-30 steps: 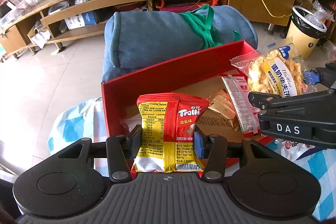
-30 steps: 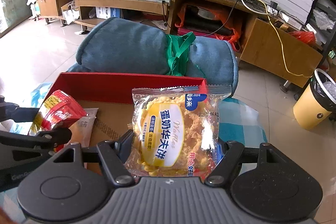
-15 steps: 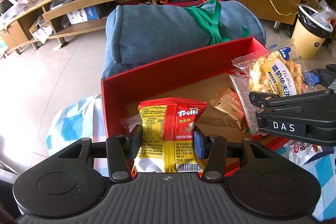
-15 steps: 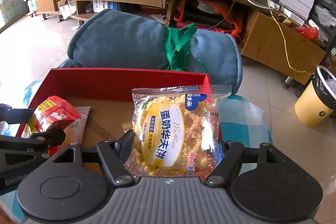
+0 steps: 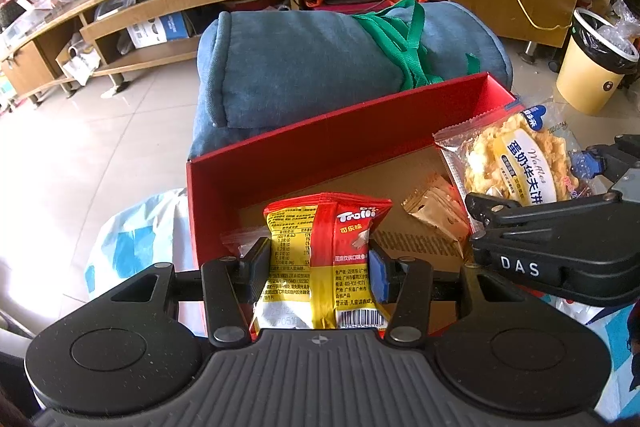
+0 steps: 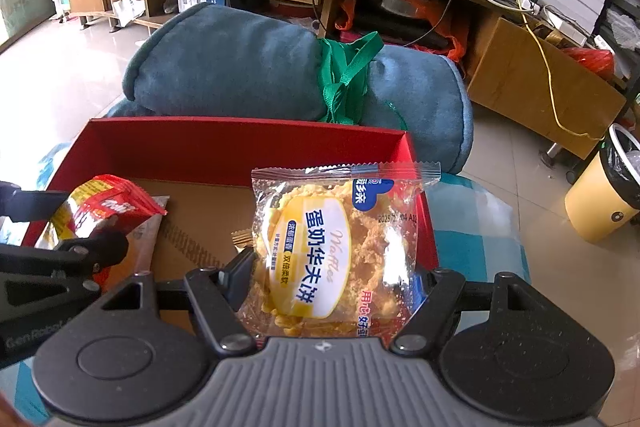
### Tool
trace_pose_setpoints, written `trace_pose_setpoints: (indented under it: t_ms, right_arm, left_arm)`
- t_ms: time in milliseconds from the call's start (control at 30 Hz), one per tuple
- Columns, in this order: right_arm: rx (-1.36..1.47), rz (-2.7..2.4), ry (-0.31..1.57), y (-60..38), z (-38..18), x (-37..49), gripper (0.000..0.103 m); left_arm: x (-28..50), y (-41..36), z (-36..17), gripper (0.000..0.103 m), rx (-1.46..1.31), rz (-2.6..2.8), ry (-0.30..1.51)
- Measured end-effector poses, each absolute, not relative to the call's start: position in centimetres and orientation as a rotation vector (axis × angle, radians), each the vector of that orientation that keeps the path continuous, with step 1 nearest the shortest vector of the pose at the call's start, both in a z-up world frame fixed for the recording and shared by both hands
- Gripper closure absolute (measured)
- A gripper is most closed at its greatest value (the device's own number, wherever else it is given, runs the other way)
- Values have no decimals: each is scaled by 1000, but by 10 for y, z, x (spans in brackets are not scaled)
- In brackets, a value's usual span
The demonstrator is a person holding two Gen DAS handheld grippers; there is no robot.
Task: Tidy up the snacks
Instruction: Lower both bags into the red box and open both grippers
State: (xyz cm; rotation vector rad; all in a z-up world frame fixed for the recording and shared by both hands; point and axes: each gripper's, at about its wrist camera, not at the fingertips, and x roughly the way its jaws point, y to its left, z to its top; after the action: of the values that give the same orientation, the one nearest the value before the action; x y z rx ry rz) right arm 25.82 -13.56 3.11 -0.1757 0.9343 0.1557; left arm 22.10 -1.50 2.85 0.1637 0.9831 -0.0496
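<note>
The left gripper (image 5: 318,269) has its jaws clamped on a red-and-yellow Trolli gummy packet (image 5: 324,259), one pad pressing each side edge. The packet stands upright over the near left corner of the red box (image 5: 320,143). The right gripper (image 6: 334,281) has its jaws clamped on a clear waffle biscuit packet (image 6: 332,251), held upright over the right end of the same box, near its right wall.

The red box is open, with a brown cardboard floor (image 5: 352,191). On that floor, between the two held packets, lies a small gold-brown sachet (image 5: 434,213). A pale packet (image 6: 150,227) lies on the floor behind the gummy packet in the right wrist view; its print cannot be read.

The box rests on a blue-and-white checked cloth (image 6: 480,223). Just behind the box's far wall lies a rolled blue blanket (image 5: 320,67) tied with green straps (image 5: 400,39). A yellow waste bin (image 5: 596,67) stands on the tiled floor well to the right.
</note>
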Motion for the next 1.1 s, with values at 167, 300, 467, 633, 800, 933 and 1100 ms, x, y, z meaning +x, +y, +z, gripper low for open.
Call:
trace_pose_setpoints:
  t_ms: [167, 300, 467, 633, 800, 933, 1100]
  right_arm:
    - [-181, 154, 952, -136, 26, 262, 33]
    - [-173, 152, 963, -136, 23, 264, 33]
    - [-162, 148, 950, -138, 26, 264, 32]
    - [-154, 147, 943, -139, 28, 263, 32]
    - [-145, 140, 931, -142, 34, 261, 32]
    - [-134, 136, 916, -144, 40, 259, 32]
    - [-114, 133, 893, -148, 50, 257, 32]
  left_arm:
    - [225, -17, 25, 44, 166, -47, 985]
    - [227, -18, 23, 40, 169, -45, 989]
    - [227, -19, 23, 39, 167, -42, 992]
    - [228, -18, 24, 33, 157, -38, 989]
    - [227, -20, 29, 27, 160, -35, 973]
    - [226, -20, 32, 25, 148, -35, 969]
    - [224, -21, 40, 24, 140, -33, 949]
